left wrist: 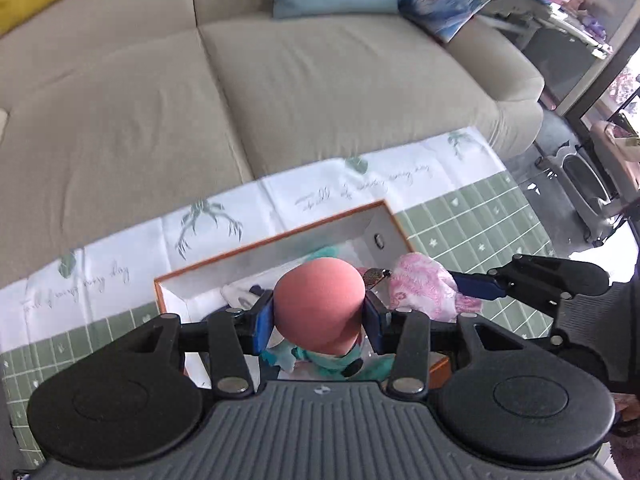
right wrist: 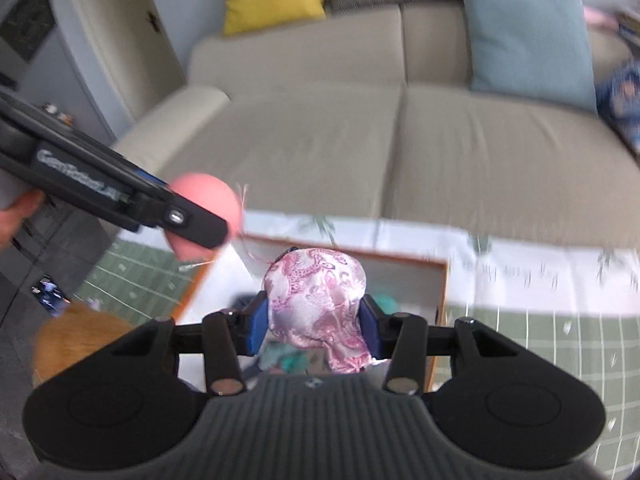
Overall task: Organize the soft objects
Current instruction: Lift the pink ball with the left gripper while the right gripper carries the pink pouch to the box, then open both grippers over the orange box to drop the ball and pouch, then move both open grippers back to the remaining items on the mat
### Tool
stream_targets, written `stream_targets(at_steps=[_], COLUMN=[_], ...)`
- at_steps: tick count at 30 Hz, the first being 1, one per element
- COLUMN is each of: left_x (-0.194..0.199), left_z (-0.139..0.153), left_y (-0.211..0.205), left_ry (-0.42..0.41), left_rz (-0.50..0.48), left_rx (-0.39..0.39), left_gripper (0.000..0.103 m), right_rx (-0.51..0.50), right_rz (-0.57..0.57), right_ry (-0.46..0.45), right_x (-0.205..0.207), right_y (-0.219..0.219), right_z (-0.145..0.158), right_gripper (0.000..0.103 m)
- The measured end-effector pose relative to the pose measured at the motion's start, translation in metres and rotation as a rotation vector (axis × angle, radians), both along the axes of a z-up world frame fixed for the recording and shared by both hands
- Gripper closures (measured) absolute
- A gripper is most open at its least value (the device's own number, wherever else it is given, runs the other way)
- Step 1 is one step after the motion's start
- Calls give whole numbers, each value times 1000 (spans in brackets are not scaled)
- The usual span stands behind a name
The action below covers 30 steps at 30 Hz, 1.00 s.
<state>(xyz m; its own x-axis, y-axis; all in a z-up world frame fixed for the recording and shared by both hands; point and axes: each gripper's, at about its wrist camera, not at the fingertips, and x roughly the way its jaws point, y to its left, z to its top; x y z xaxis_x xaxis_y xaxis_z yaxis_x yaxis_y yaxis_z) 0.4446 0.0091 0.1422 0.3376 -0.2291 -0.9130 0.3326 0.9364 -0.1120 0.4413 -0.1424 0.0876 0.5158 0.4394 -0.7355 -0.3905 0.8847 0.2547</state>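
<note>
One pink foam egg (left wrist: 319,305) is clamped between the left gripper's (left wrist: 319,316) blue pads, long axis pointing away from the camera, rounded end forward. One pink patterned silk pouch (right wrist: 318,306) is pinched in the right gripper (right wrist: 316,322), its gathered end hanging toward the camera. Both hang over one orange-rimmed box (left wrist: 272,242) holding teal fabric (left wrist: 344,360), on a green-checked cloth (left wrist: 472,224) before one beige sofa (left wrist: 320,80).

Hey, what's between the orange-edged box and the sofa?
Only tablecloth: its white printed strip runs between the box and the sofa, clearest in the left wrist view.
</note>
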Motion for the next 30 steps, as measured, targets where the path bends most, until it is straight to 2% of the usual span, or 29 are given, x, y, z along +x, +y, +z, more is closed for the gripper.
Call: stream_targets(at_steps=[6,10,11,17,21,30], left_x=[14,15,15,14,13,7], left_z=[-41,-58,-61,-72,-75,-63], left_y=[10,12,13,16,20,24], left_ry=[81,120,128,162,167,142], left_rz=[0,8,11,30,45,77], left_rx=[-3,-5,-6,0,0,-26], left_gripper=[50,47,46,42,34,32], right_rx=[-67,-85,-86,-99,-82,-94], right_rz=[32,34,36,23,19,24], right_ry=[109,143,147,151,140,103], right_x=[8,8,7,7,5,-4], right_y=[14,19,19,12,10,9], right_z=[-44,-58,-59,-61,-58,-42], right_gripper=[52,49,45,41,37,37])
